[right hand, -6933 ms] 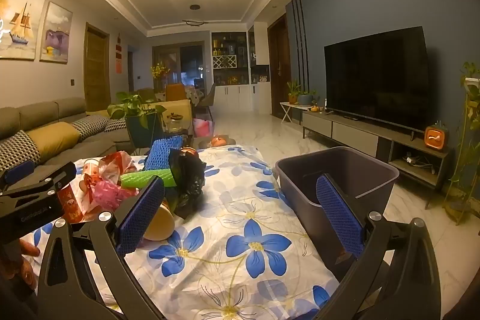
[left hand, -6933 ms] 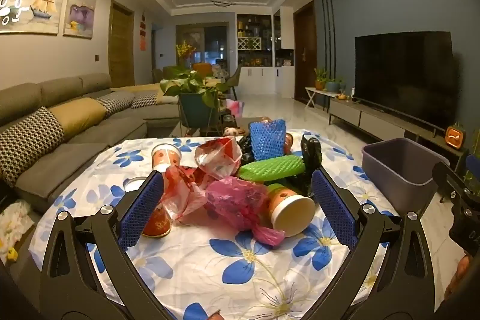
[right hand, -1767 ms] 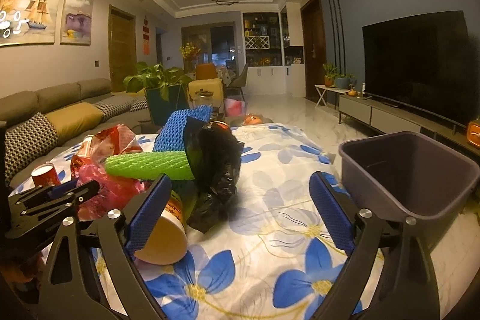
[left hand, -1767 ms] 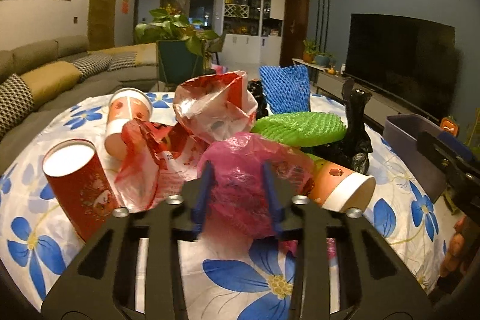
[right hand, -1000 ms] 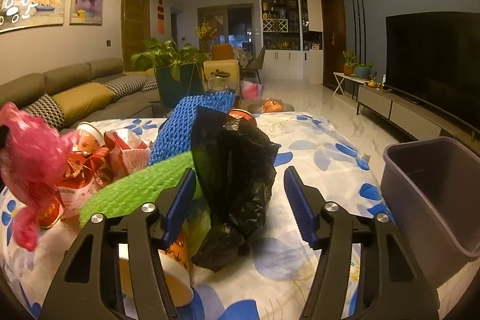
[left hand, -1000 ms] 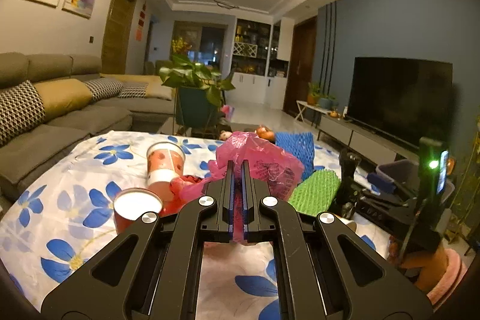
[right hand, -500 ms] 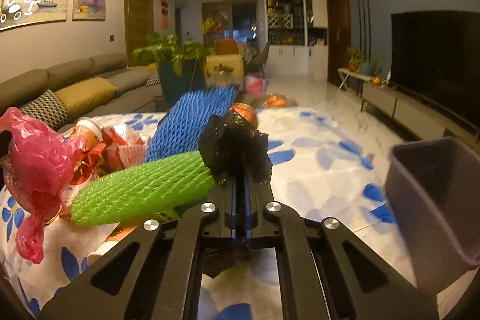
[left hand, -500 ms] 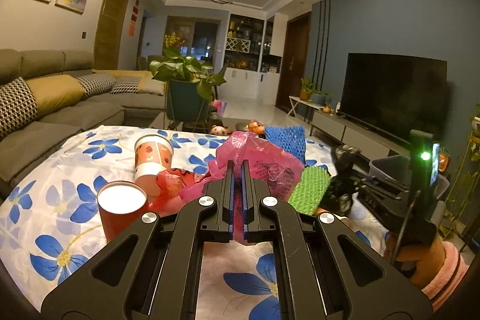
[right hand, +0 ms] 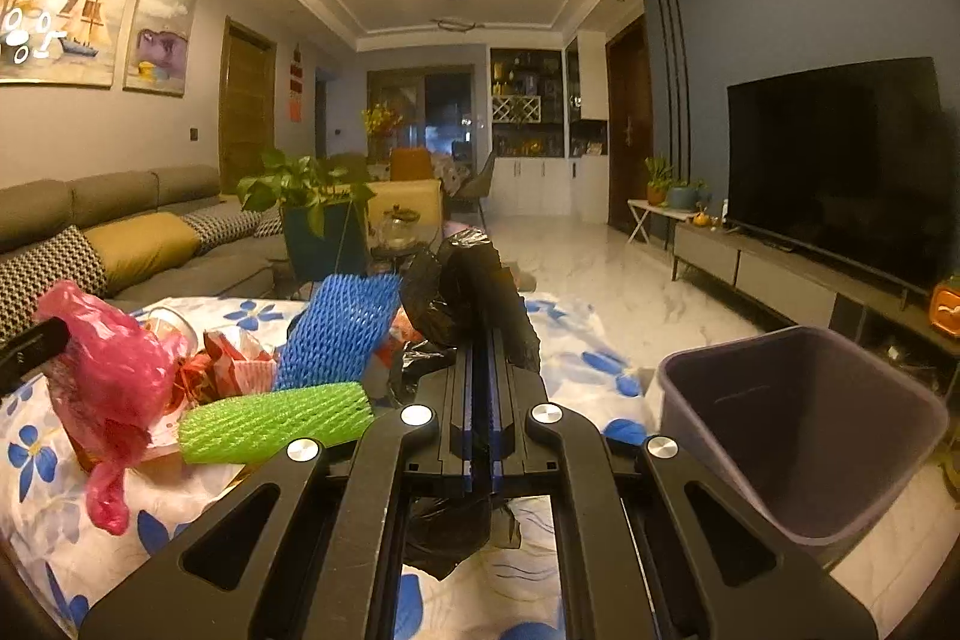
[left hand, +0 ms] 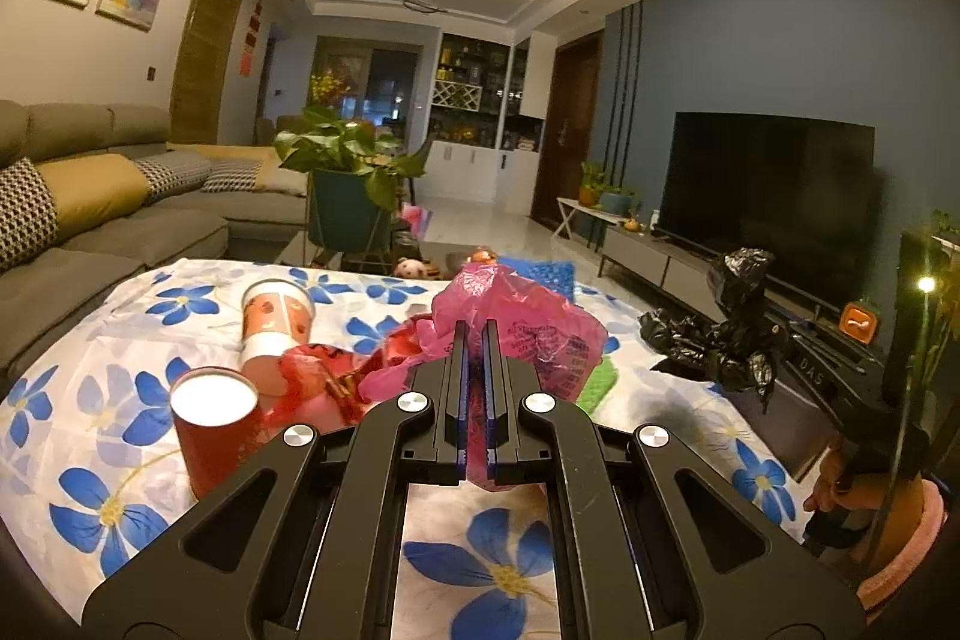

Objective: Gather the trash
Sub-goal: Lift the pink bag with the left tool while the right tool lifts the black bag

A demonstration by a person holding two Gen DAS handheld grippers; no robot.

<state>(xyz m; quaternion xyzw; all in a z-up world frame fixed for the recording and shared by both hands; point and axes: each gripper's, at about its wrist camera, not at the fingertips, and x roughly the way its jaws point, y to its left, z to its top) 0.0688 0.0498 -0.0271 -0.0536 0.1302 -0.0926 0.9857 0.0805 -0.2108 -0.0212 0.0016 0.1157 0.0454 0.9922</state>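
My left gripper (left hand: 474, 334) is shut on a crumpled pink plastic bag (left hand: 528, 322) and holds it above the flowered tablecloth (left hand: 108, 328). The bag also shows in the right wrist view (right hand: 108, 376). My right gripper (right hand: 480, 340) is shut on a black plastic bag (right hand: 474, 292), lifted off the table; it also shows in the left wrist view (left hand: 732, 340). A grey trash bin (right hand: 804, 430) stands just right of the table. A green foam net (right hand: 276, 421), a blue foam net (right hand: 339, 334) and red wrappers (right hand: 231, 361) lie on the table.
Two red paper cups (left hand: 216, 424) (left hand: 273, 328) stand at the table's left. A sofa (left hand: 90, 232) runs along the left, a potted plant (left hand: 348, 184) behind the table, a TV and low cabinet (right hand: 834, 184) on the right. Marble floor lies beyond.
My right gripper has lifted the black bag up and to the right, away from the pile. My left gripper still holds the pink bag raised.
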